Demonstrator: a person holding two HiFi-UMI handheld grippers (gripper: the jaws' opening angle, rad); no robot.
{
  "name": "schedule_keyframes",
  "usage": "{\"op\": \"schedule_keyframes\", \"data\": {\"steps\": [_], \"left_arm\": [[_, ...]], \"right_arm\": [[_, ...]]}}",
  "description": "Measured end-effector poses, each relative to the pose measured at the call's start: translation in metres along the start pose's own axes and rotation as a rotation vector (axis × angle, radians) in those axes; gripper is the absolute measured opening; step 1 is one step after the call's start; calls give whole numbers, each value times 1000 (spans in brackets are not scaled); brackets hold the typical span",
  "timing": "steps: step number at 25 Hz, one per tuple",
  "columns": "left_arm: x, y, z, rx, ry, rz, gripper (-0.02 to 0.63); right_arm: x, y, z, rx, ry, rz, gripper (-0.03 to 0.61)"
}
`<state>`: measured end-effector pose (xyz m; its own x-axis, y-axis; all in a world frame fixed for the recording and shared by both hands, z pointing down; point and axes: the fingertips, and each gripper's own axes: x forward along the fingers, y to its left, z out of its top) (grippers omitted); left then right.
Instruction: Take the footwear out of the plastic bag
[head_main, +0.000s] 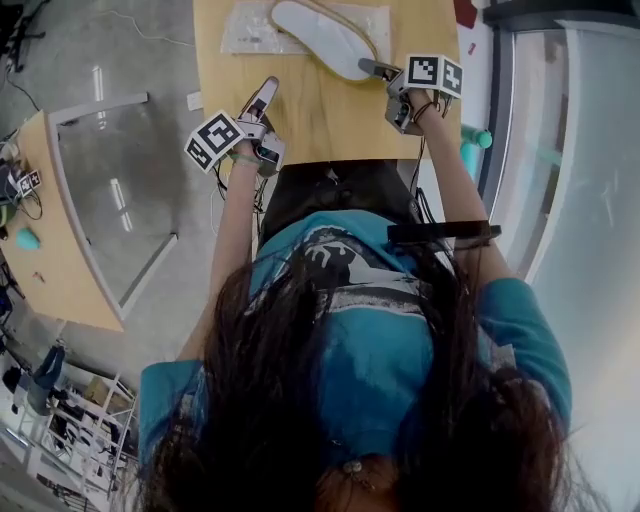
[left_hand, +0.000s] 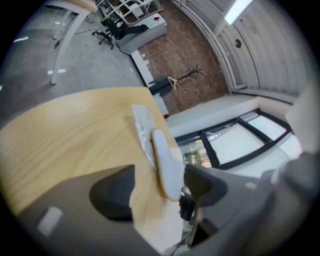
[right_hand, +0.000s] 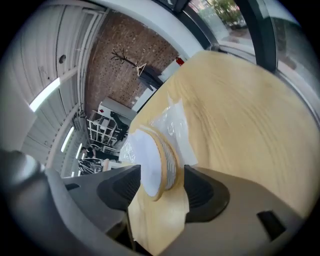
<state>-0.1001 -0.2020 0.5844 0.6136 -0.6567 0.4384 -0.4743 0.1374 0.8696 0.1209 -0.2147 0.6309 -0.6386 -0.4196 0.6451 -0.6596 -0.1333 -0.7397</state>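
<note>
The right gripper (right_hand: 157, 186), released astride the slipper (right_hand: 150, 165) heel, should back off straight without dragging it; the left gripper (head_main: 263, 97) gapes empty.

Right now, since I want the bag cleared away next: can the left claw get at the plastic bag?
Probably yes. The left claw is open and empty, and only bare table lies between it and the plastic bag. The slipper lies over part of the bag, though, so it may drag along.
</note>
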Motion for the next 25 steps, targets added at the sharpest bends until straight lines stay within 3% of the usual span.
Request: {"op": "schedule_keyframes", "data": {"steps": [3,7,11,16,21,25], "left_arm": [[-21,-14,1,65,18,-59,310],[-53,-29,3,252,27,-80,310],[-82,-46,-1,431,40,-129,310],[-115,-54,-25,572,74,-196,305],[-134,-55,-66,687,102,-238,207],[-147,-65,-87,712,30,-260,89]], "right_arm": [[-21,-4,11,-104,-74,-119,253],[-50,6,21,-167,-188,-184,253],[-79,42,8,-164,-290,-104,252],[-107,94,-52,-192,-373,35,251],[-128,127,-130,-244,-372,123,239],[-142,128,-177,-279,-361,108,117]]}}
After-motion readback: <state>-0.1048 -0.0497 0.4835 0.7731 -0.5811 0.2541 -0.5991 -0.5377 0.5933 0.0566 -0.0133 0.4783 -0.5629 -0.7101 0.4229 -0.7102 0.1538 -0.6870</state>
